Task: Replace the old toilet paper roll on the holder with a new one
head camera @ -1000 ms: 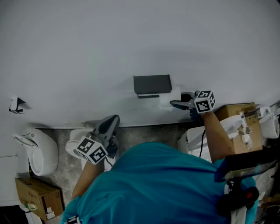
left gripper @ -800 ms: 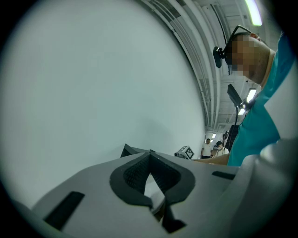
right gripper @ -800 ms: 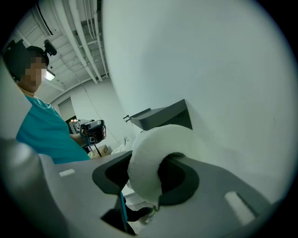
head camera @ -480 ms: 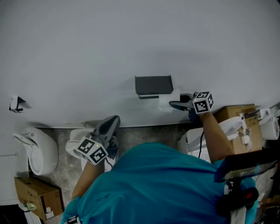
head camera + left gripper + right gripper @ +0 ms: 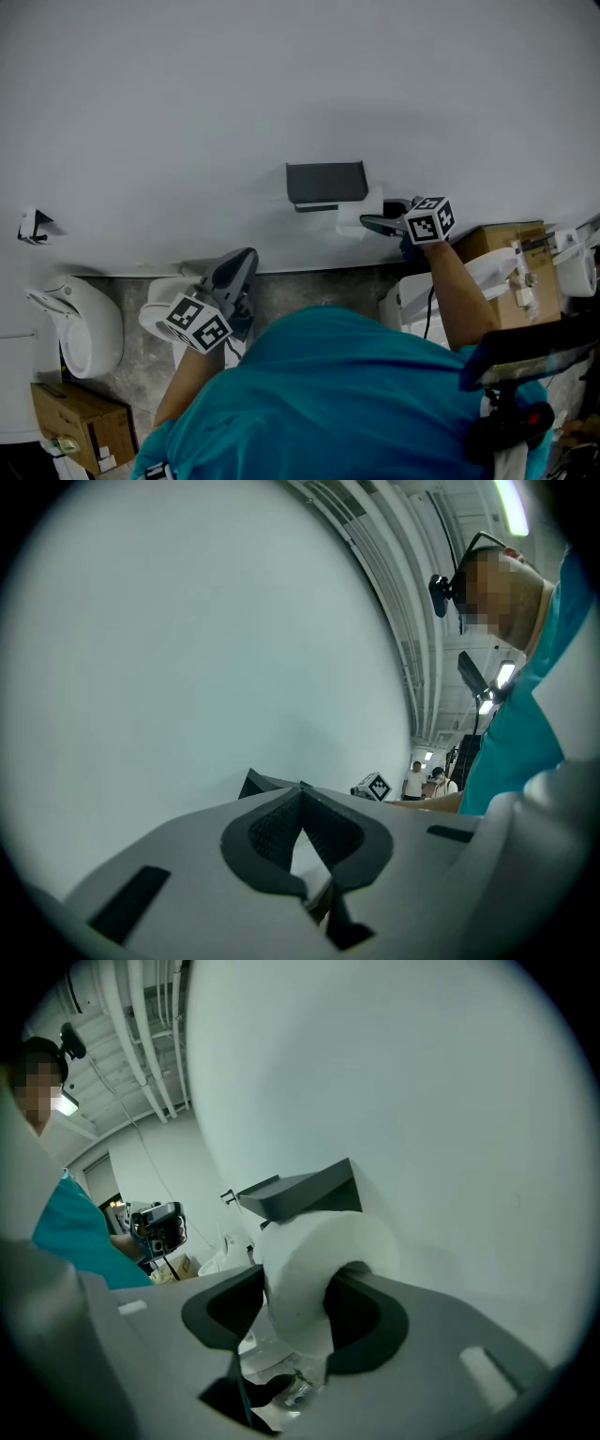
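A full white toilet paper roll (image 5: 309,1251) sits right under the dark grey wall holder (image 5: 300,1190), between the jaws of my right gripper (image 5: 300,1283). Those jaws are opening; the pads flank the roll and the paper shows no squeeze. From the head view the roll (image 5: 354,217) is below the holder (image 5: 325,182), with the right gripper (image 5: 367,223) reaching in from the right. My left gripper (image 5: 246,255) hangs lower left, away from the holder. In its own view the left gripper (image 5: 300,791) has its tips together, facing bare wall; a small brownish bit shows low in the gap, unclear what.
A white floor fixture (image 5: 89,323) and a cardboard box (image 5: 70,412) stand at lower left. Another cardboard box (image 5: 511,272) and white fixtures (image 5: 417,300) crowd the right. A small bracket (image 5: 36,225) is on the wall at far left. The person's teal shirt fills the bottom.
The right gripper has edged slightly left and turned a little at the holder. The left gripper has kept still.
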